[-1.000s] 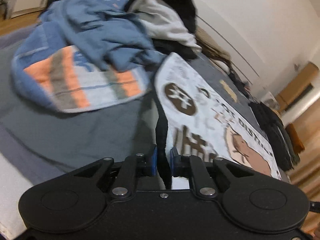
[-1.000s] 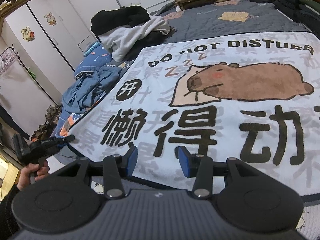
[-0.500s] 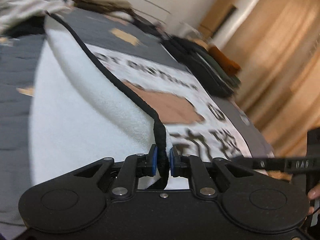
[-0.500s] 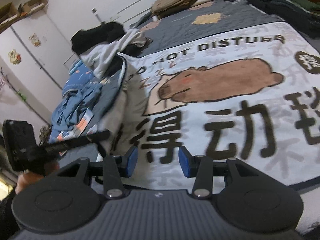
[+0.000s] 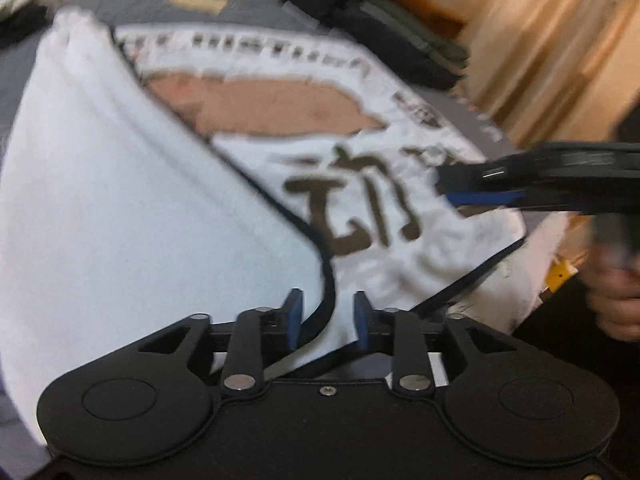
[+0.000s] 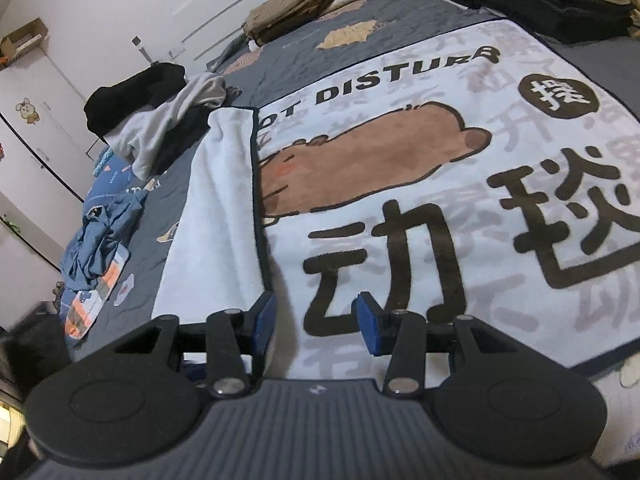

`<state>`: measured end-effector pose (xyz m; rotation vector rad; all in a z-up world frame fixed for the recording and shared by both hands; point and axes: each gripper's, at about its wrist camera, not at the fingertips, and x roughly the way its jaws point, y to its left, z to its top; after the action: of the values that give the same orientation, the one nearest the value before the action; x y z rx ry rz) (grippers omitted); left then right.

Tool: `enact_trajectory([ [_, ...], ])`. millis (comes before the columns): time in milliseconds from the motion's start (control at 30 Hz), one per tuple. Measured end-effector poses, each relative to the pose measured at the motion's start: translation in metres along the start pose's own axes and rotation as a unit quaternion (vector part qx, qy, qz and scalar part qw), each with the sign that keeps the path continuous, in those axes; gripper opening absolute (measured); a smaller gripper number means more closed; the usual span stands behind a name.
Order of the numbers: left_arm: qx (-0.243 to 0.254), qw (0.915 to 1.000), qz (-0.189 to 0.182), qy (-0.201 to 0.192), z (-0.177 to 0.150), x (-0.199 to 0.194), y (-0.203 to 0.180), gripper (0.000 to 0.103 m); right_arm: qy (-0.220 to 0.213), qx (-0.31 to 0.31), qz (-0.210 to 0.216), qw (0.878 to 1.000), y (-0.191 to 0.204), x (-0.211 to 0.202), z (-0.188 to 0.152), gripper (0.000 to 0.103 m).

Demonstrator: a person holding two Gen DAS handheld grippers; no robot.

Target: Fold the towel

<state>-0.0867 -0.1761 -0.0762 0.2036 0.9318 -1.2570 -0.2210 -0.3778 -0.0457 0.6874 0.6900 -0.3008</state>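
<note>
While the left claw (image 5: pixel 326 316) tilts down over the near edge of the towel (image 6: pixel 460 208), its jaws have just been opening; the black-bound towel corner lies loose between the blue pads (image 5: pixel 294 318), not pressed. Right claw (image 6: pixel 316 320) also tilts down, jaws parted and empty, hovering over the printed side near the fold edge. From the left wrist view the right claw (image 5: pixel 472 192) enters side-on, gripped by a hand (image 5: pixel 616 300). Towel lies spread on the bed (image 6: pixel 288 52): left part folded over, plain white back up, covering part of the brown animal print; black lettering exposed. Left view blurred.
</note>
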Motion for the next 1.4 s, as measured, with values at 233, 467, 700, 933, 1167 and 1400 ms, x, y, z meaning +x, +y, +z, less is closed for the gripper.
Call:
enact_trajectory([
  [233, 0.033, 0.9972, 0.035, -0.058, 0.015, -0.037, 0.004, 0.056, 0.028, -0.052, -0.002, 0.998, 0.020, 0.035, -0.009, 0.044],
  [467, 0.003, 0.9936, 0.071, -0.087, 0.024, -0.049, 0.021, 0.056, 0.063, -0.040, 0.008, 0.997, 0.027, 0.070, -0.026, 0.044],
  [700, -0.022, 0.9905, 0.084, -0.107, 0.025, -0.067, 0.034, 0.060, 0.063, -0.041, 0.005, 0.997, 0.042, 0.079, -0.030, 0.044],
  [933, -0.054, 0.9868, 0.097, -0.118, 0.026, -0.074, 0.049, 0.060, 0.059, -0.027, 0.014, 0.998, 0.048, 0.084, -0.030, 0.009],
  [1167, -0.044, 0.9886, 0.088, -0.114, 0.026, -0.072, 0.044, 0.060, 0.021, 0.008, 0.038, 0.999, 0.037, 0.059, -0.020, 0.003],
  [1400, -0.003, 0.9930, 0.065, -0.098, 0.022, -0.064, 0.027, 0.062, -0.014, 0.040, 0.035, 0.998, 0.016, 0.031, -0.010, 0.003],
])
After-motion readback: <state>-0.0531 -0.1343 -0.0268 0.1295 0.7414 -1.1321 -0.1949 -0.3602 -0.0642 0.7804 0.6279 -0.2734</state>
